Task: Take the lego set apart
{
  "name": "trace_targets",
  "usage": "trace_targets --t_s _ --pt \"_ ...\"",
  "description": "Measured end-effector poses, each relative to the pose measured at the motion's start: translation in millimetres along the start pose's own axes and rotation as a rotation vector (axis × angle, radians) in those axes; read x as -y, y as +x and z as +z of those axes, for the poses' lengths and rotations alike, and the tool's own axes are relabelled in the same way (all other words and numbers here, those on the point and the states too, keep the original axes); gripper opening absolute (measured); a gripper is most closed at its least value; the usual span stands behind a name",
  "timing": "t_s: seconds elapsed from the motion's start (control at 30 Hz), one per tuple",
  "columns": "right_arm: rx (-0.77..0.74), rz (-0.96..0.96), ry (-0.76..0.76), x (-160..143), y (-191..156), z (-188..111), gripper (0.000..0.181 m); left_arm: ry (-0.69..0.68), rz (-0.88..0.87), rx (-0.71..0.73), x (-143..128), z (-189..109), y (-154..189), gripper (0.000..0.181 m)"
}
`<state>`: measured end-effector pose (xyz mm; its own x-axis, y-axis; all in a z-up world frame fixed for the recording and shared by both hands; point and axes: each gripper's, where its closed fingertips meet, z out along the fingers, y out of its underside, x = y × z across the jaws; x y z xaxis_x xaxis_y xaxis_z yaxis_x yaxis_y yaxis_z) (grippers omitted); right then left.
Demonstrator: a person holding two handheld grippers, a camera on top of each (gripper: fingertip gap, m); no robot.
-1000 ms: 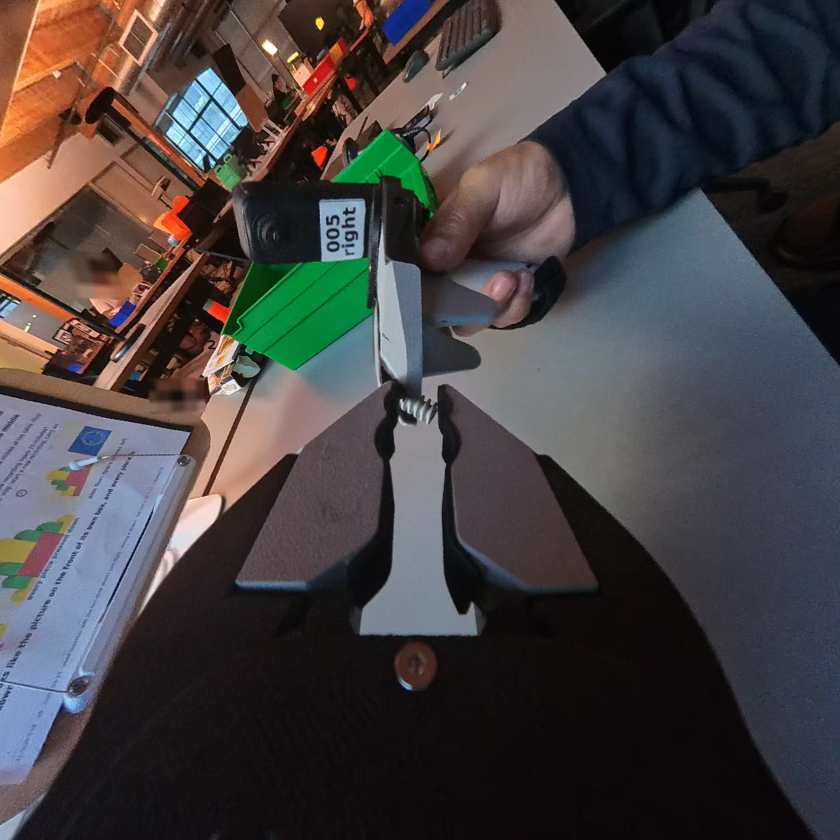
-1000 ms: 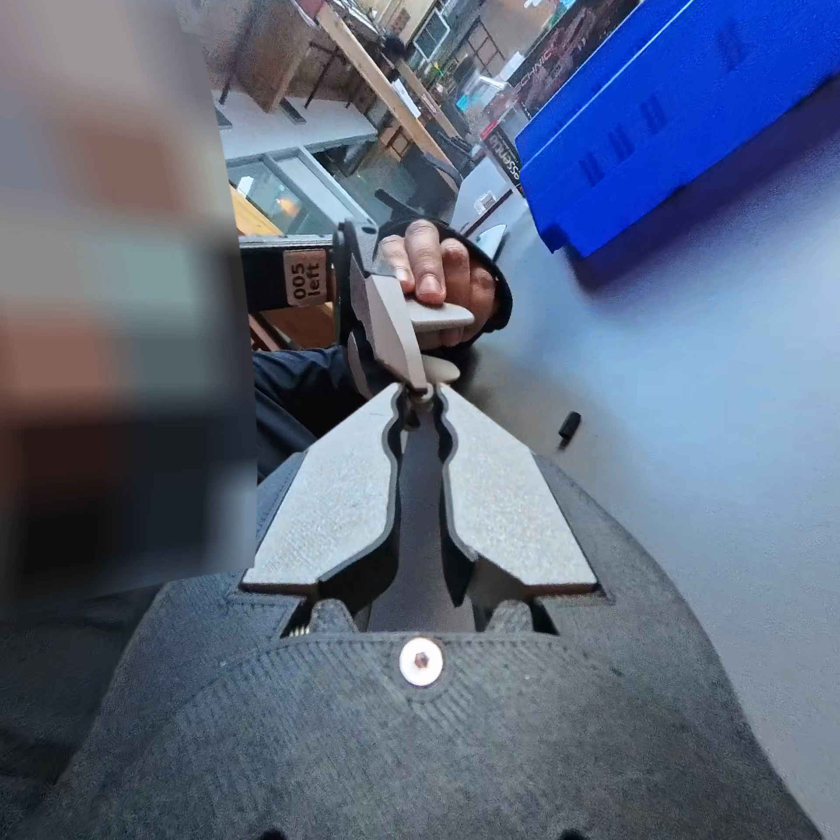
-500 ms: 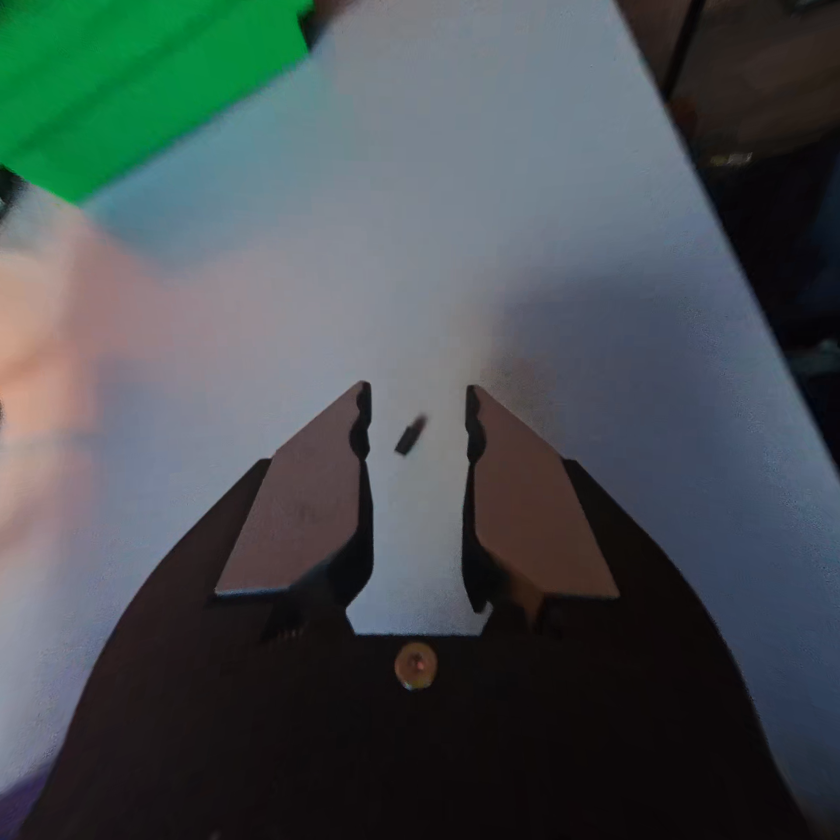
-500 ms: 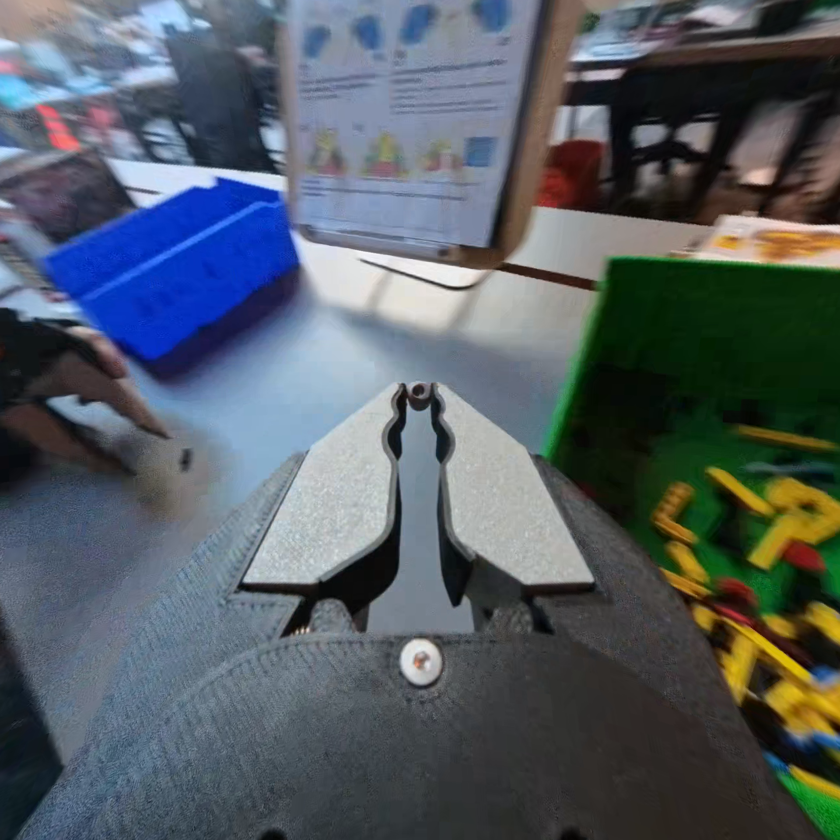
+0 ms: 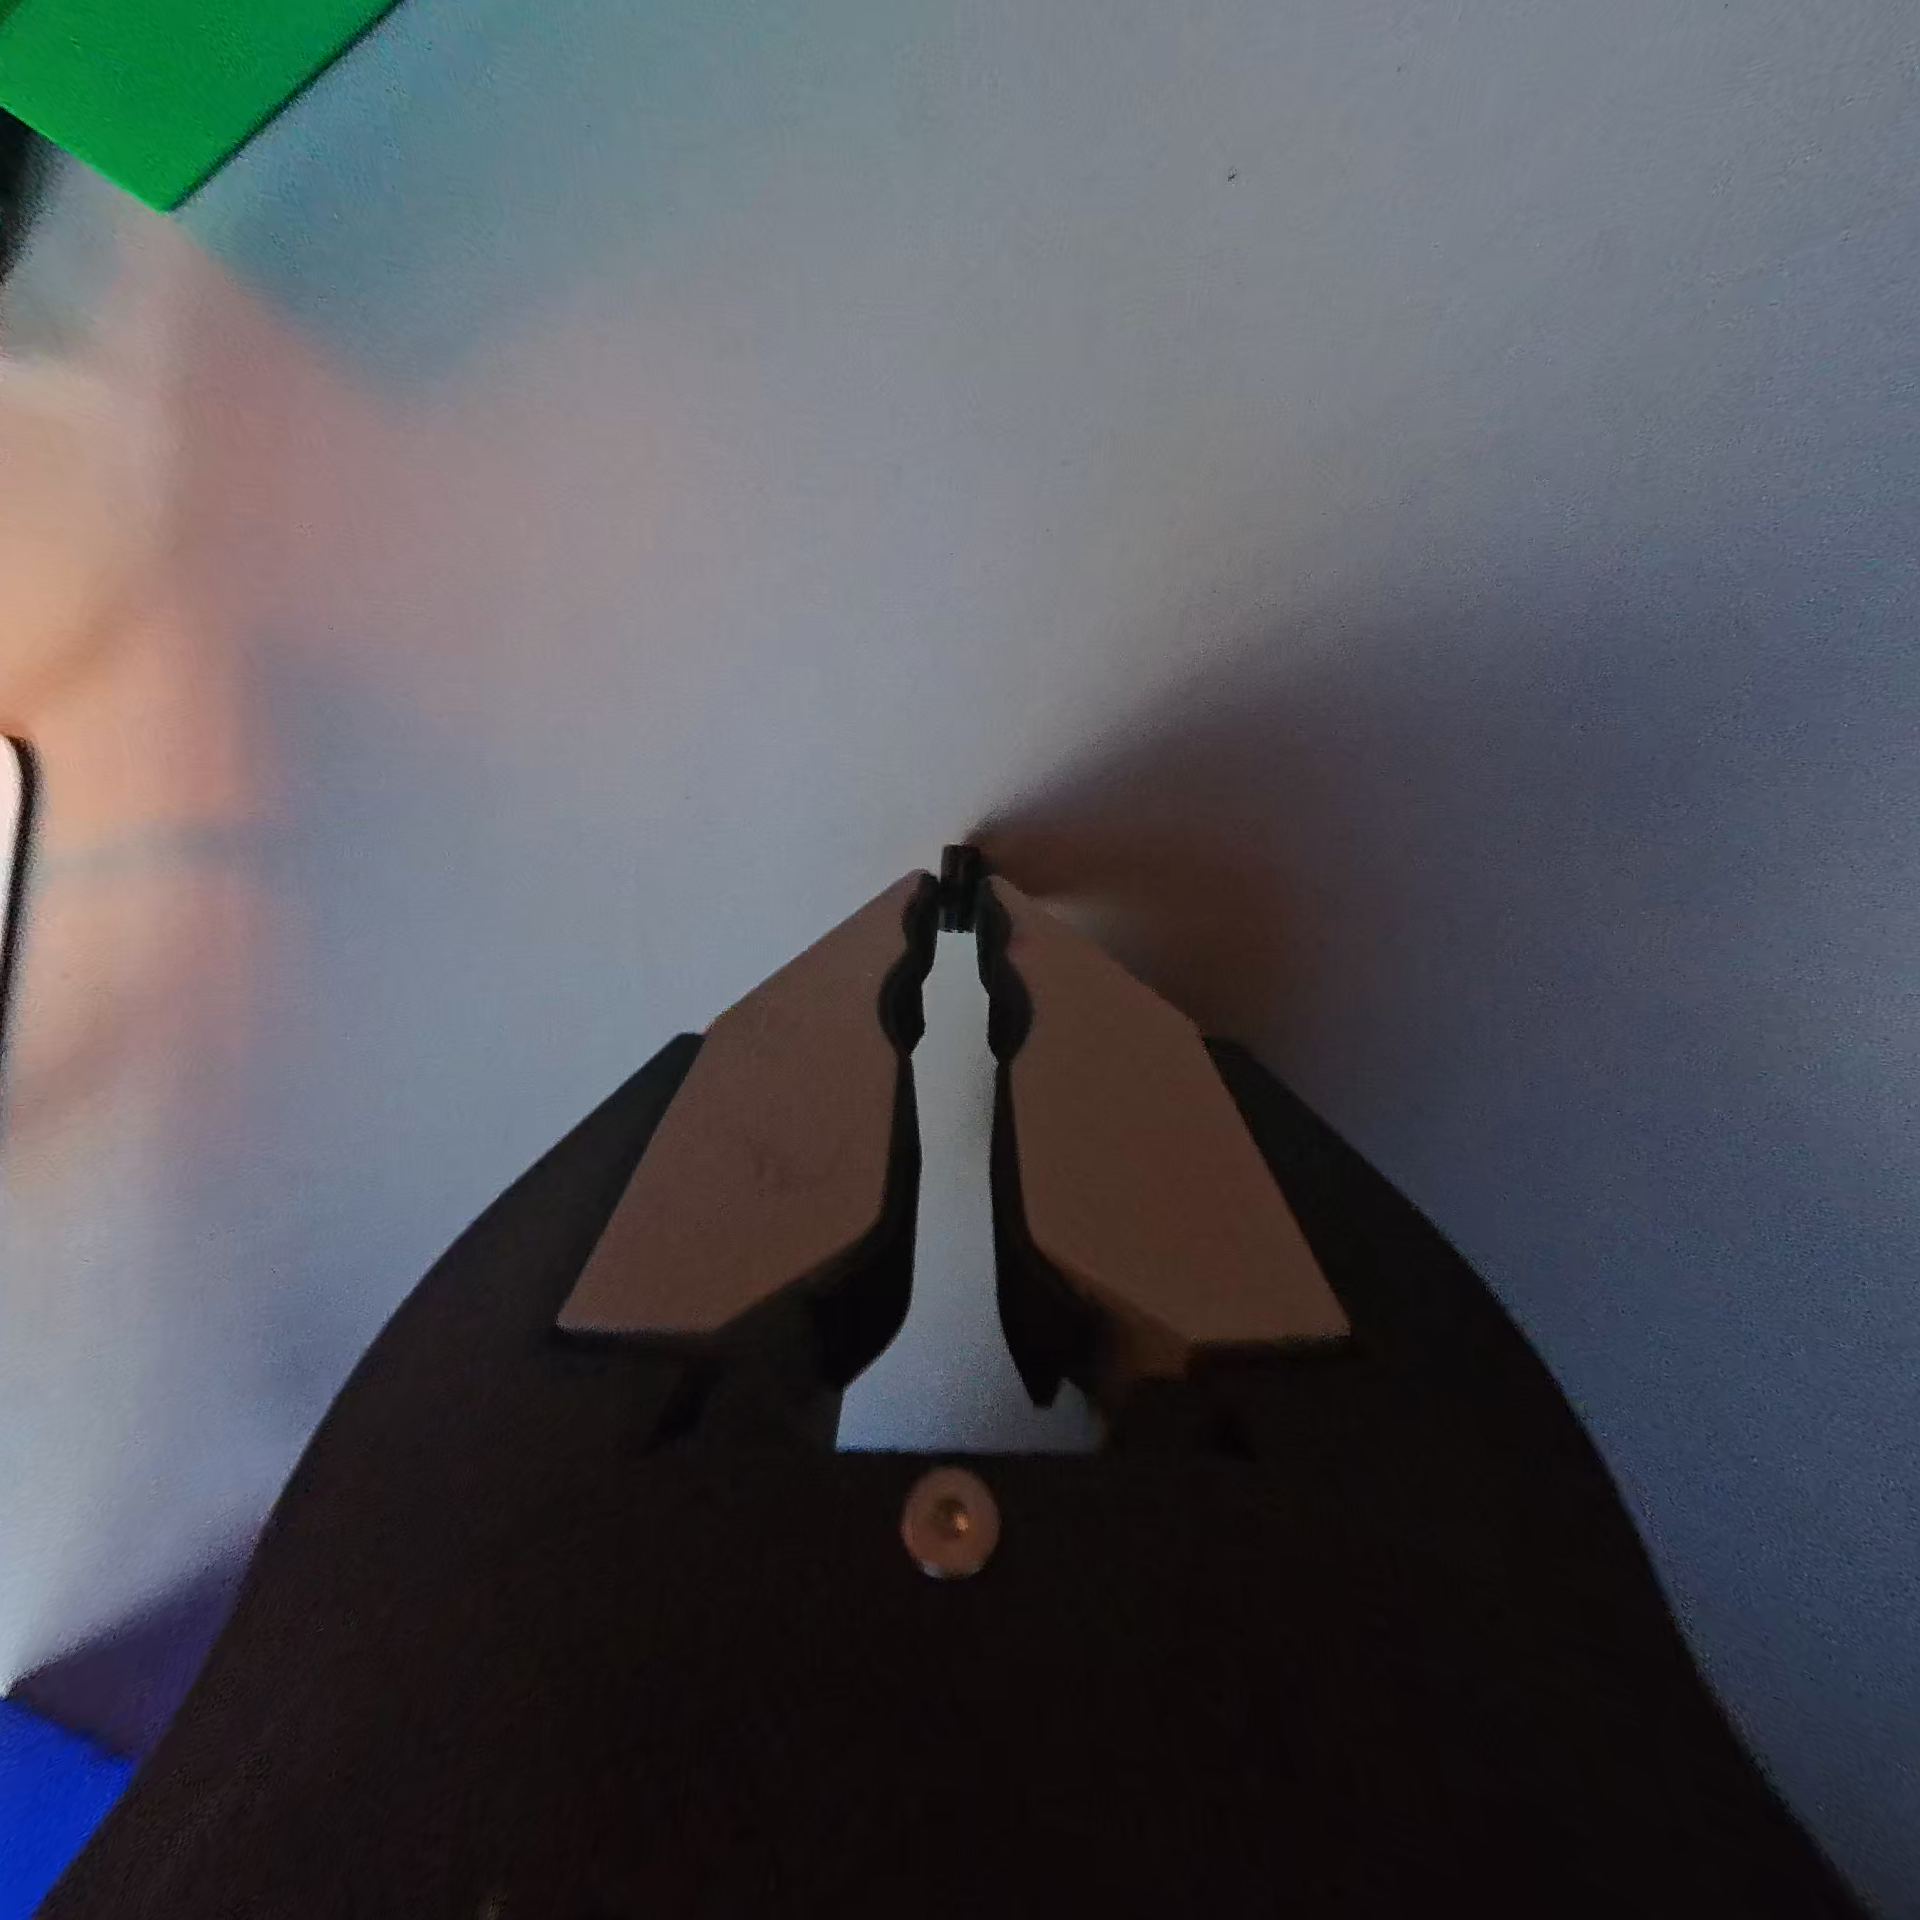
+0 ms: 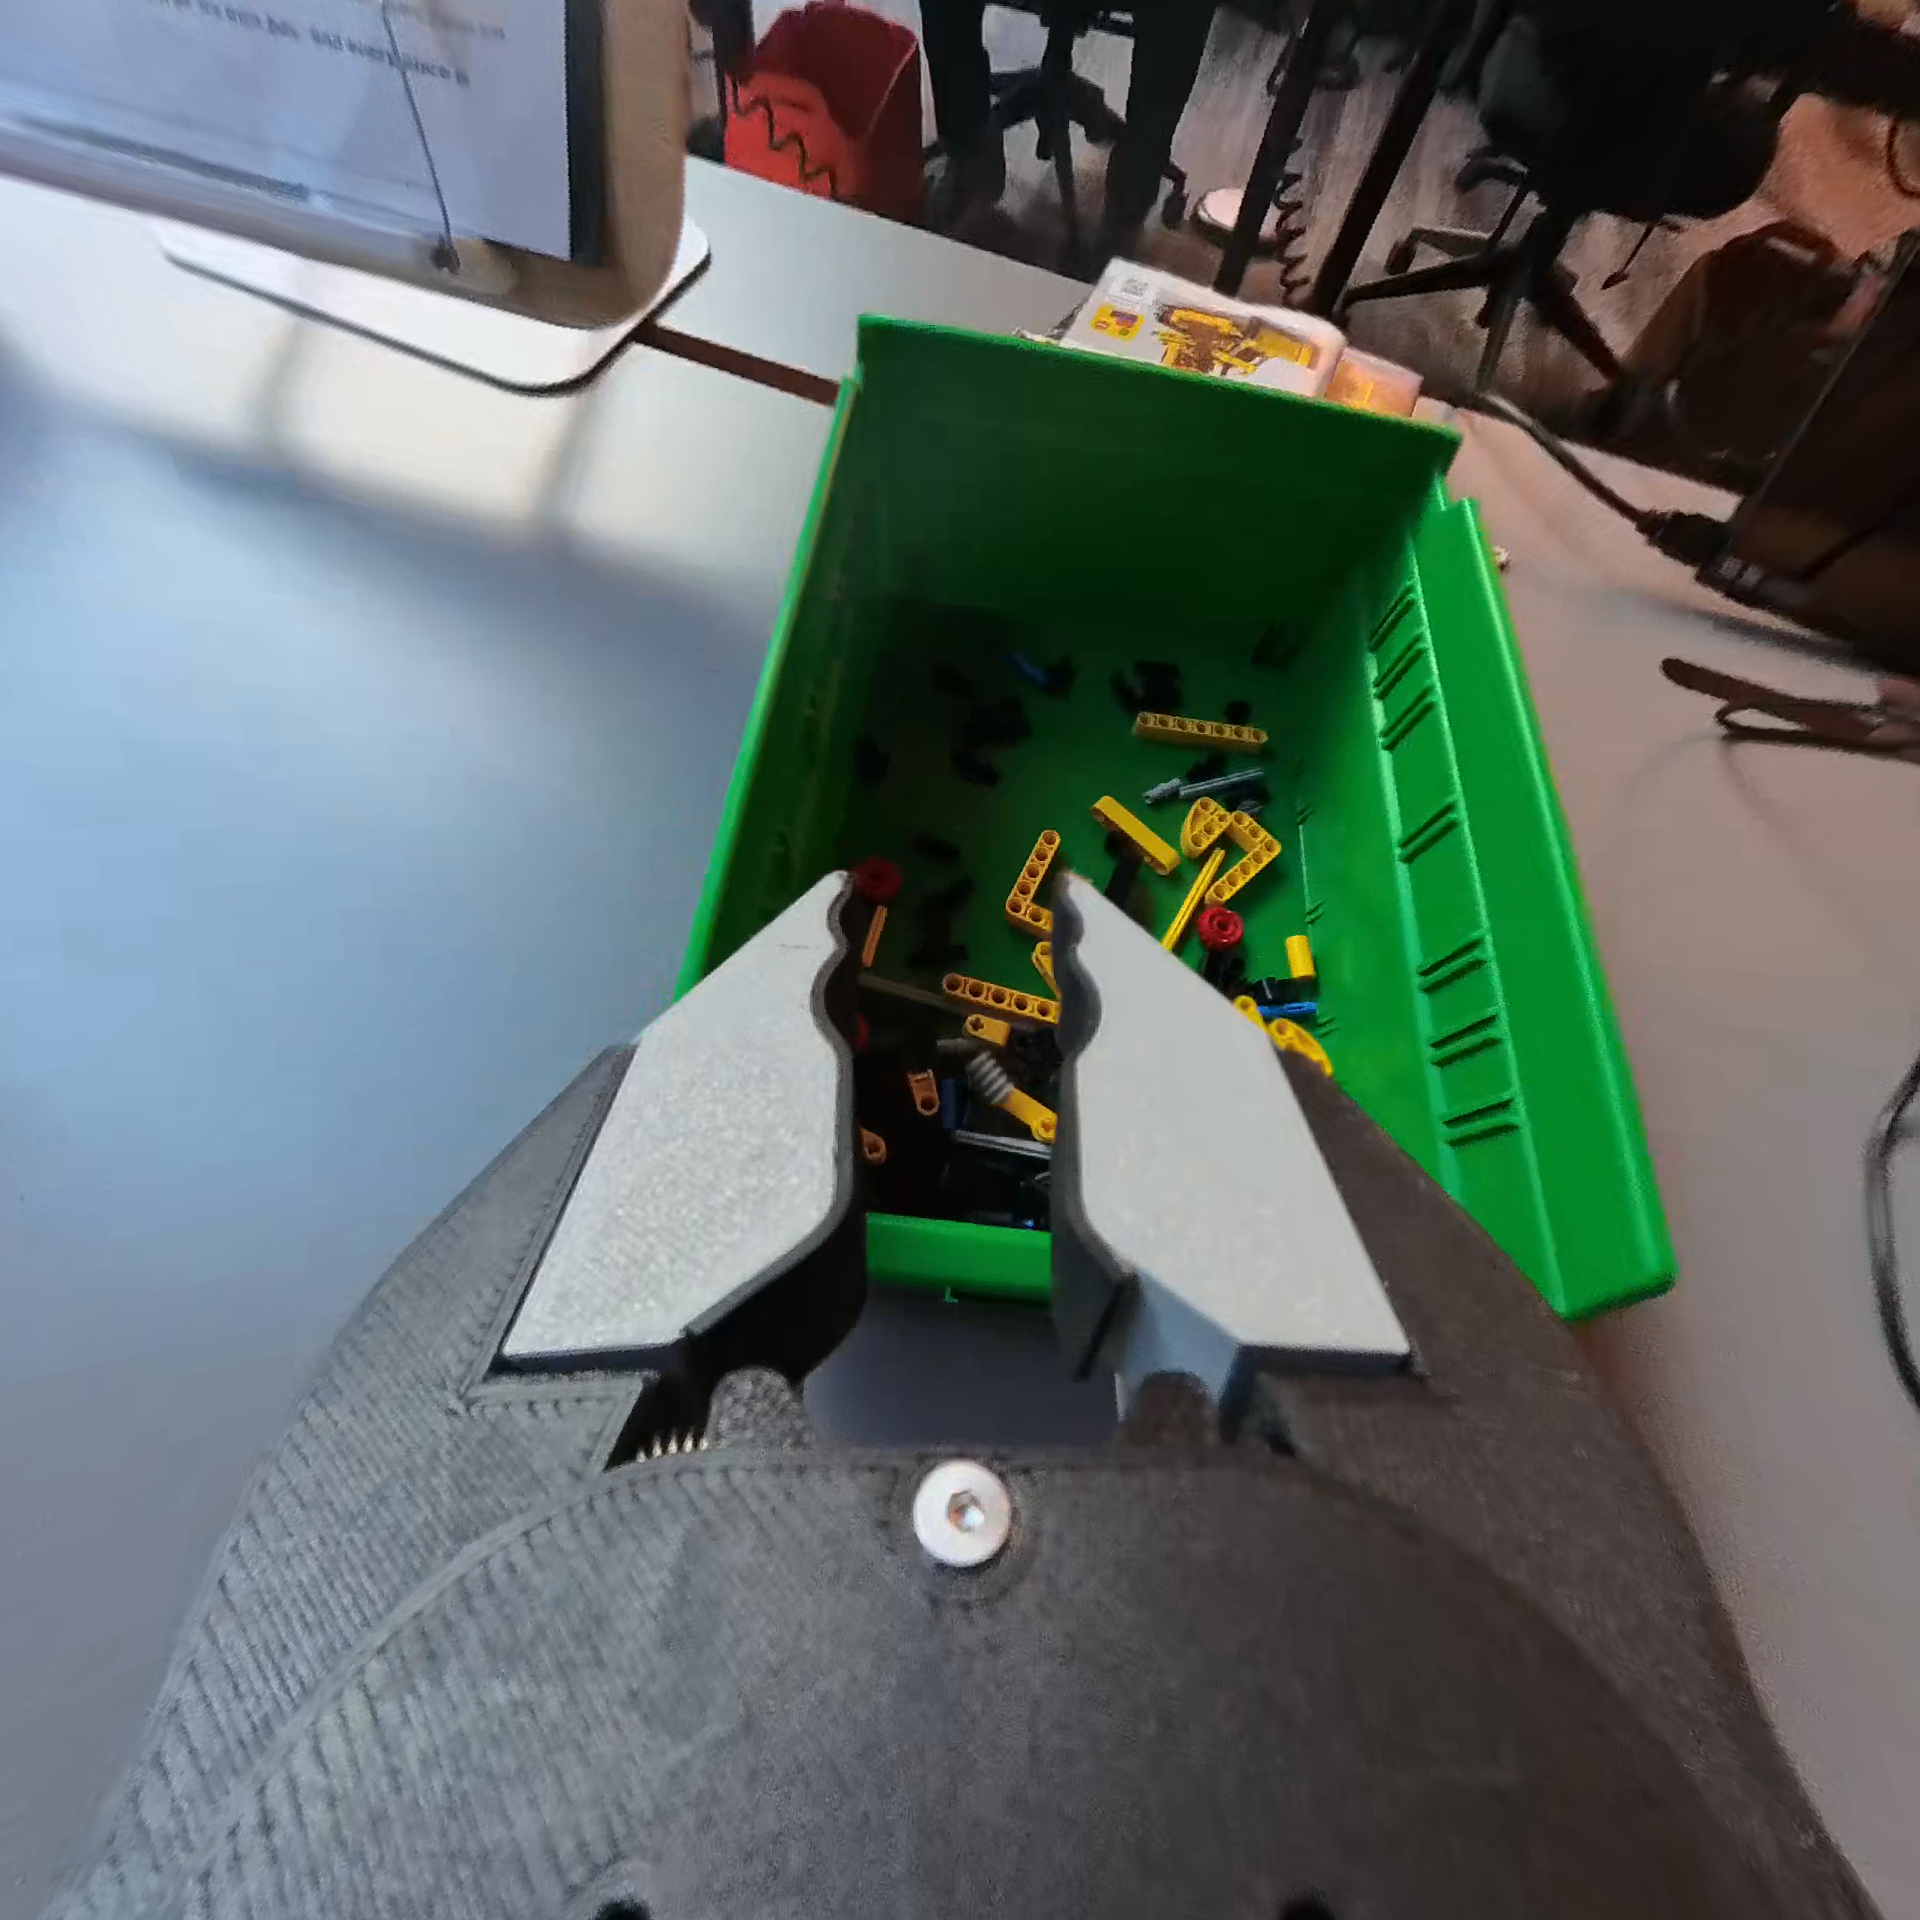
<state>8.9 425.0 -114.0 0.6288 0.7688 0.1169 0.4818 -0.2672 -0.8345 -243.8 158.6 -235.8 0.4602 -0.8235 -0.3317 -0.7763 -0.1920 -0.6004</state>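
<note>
In the left wrist view my left gripper (image 5: 954,891) points down at the pale table and is shut on a small black lego pin (image 5: 957,868) held between its tips. In the right wrist view my right gripper (image 6: 956,883) is open and empty, held over the near end of a green bin (image 6: 1143,488). The bin holds several loose lego pieces (image 6: 1039,894): yellow beams, black pins, red bushes. A small grey worm gear (image 6: 988,1077) lies among them, below the open jaws.
A corner of the green bin (image 5: 135,94) shows at the top left of the left wrist view, and a blue bin corner (image 5: 42,1766) at the bottom left. A stand with an instruction sheet (image 6: 343,114) sits behind the bin. A lego booklet (image 6: 1216,332) lies beyond it. Cables (image 6: 1787,717) lie at right. Some 40 cm of space lies between my two pairs of fingers.
My left gripper has swung down to the table and closed on the small black pin. My right gripper has swung to the green bin and opened, letting go of the small grey piece.
</note>
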Motion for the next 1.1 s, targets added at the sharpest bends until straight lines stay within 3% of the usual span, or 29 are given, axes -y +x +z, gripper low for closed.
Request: trace_targets --t_s 0.03,0.13,0.27,0.37,0.5,0.73,0.93,1.1 --pt "-0.009 -0.026 -0.029 -1 -3 1 0.033 -0.004 0.01 0.017 0 1 -2 0.005" --pt "0.094 -0.058 0.046 18 -40 -8 0.031 0.009 0.027 0.055 6 1 -5 0.005" --pt "0.369 -0.078 0.172 39 -135 -29 0.026 0.164 0.046 0.145 42 -6 -11 0.004" --pt "0.717 -0.056 0.093 18 -227 -28 0.025 0.256 0.101 0.244 68 -13 -13 0.004" --pt "0.947 0.023 -0.036 -15 -297 -5 0.019 0.265 0.148 0.314 82 -15 -9 0.004" --pt "1.052 0.142 -0.083 -21 -323 15 0.016 0.256 0.117 0.323 84 -14 -10 0.004" --pt "1.173 0.234 -0.082 -16 -331 7 0.011 0.253 0.11 0.327 86 -12 -11 0.004" --pt "1.14 0.216 -0.068 -18 -328 10 0.005 0.235 0.124 0.334 85 -9 -10 0.003"
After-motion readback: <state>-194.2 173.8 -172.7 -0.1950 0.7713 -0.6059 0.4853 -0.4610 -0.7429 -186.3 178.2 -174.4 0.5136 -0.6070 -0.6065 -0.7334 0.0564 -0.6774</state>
